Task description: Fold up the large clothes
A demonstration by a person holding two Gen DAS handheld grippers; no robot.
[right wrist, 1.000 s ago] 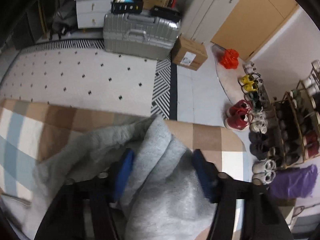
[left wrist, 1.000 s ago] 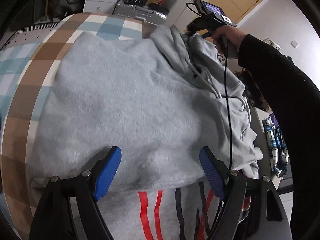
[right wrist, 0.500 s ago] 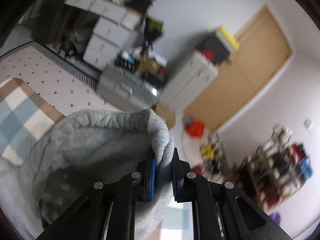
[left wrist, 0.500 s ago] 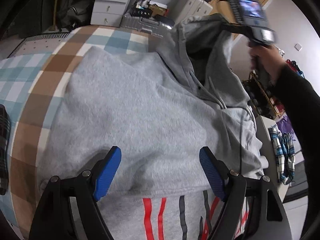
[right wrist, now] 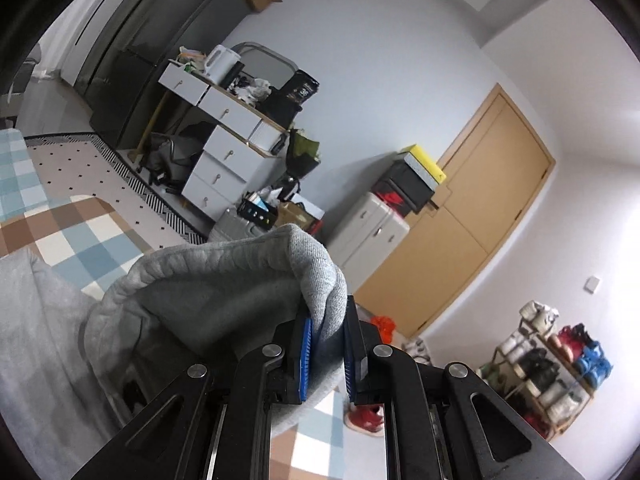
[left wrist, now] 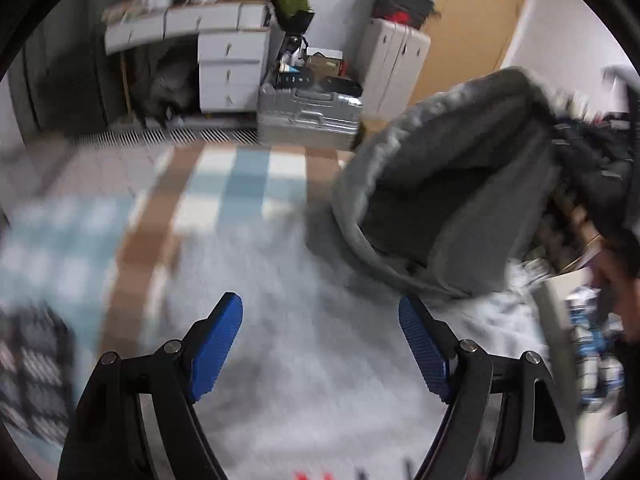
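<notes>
A large grey hoodie [left wrist: 304, 344] lies spread on a checked blue, brown and white cloth [left wrist: 208, 200]. My left gripper [left wrist: 320, 344] is open and empty, hovering above the hoodie's body. My right gripper [right wrist: 326, 344] is shut on the rim of the hoodie's hood [right wrist: 248, 280] and holds it lifted off the surface. In the left wrist view the raised hood [left wrist: 452, 204] hangs open at the right, its darker inside showing. The left wrist view is blurred by motion.
Beyond the checked cloth [right wrist: 76, 236] stand a silver suitcase [left wrist: 308, 116], white drawers [right wrist: 224, 160], a white cabinet [right wrist: 372, 232] and a wooden door [right wrist: 480, 208]. A shoe rack [right wrist: 552, 372] stands at the right. A dark patterned garment [left wrist: 28, 364] lies at the left edge.
My right gripper has closed on the hood's rim and lifted it up and towards me. My left gripper has tilted up, still open above the hoodie.
</notes>
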